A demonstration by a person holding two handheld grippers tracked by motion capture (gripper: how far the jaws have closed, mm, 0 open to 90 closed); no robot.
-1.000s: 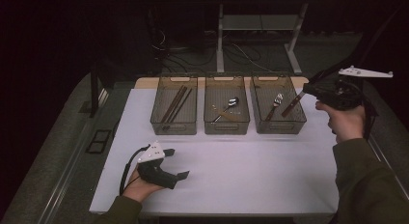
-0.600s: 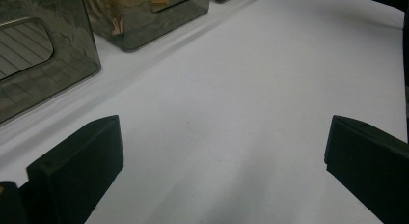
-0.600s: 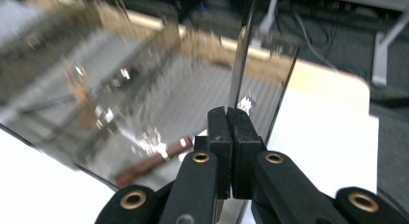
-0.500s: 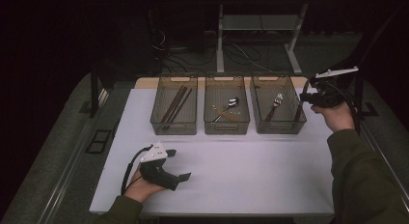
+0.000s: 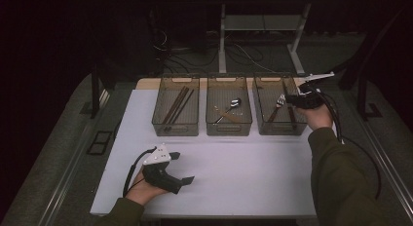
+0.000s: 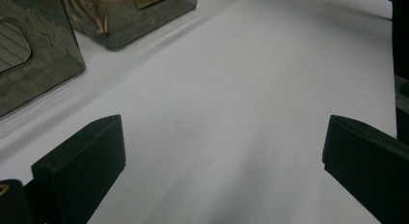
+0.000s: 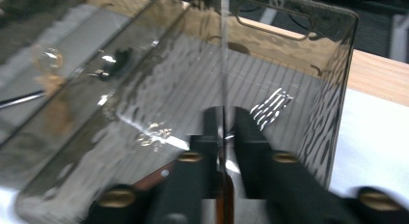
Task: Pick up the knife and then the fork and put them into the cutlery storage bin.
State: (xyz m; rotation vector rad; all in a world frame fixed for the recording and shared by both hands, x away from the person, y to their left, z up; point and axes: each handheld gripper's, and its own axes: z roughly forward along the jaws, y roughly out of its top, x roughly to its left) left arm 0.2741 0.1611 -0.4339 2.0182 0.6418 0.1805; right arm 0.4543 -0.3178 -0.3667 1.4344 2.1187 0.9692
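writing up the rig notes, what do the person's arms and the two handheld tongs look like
Both arms wear dark olive-green long sleeves. Each hand grips a black pistol-shaped body. The left tongs carry a pale grey three-cornered plate on top and trail a black cable. The right tongs have the same plate and a longer black cable. Their jaws are flat black blocks; the right pair shows brass-coloured screws.

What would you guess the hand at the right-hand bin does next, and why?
Probably spread the jaws a little wider and let go. The right gripper is down in the right bin, its jaws just opening, with a thin utensil between them; a fork already lies there. The left gripper rests open on the table.
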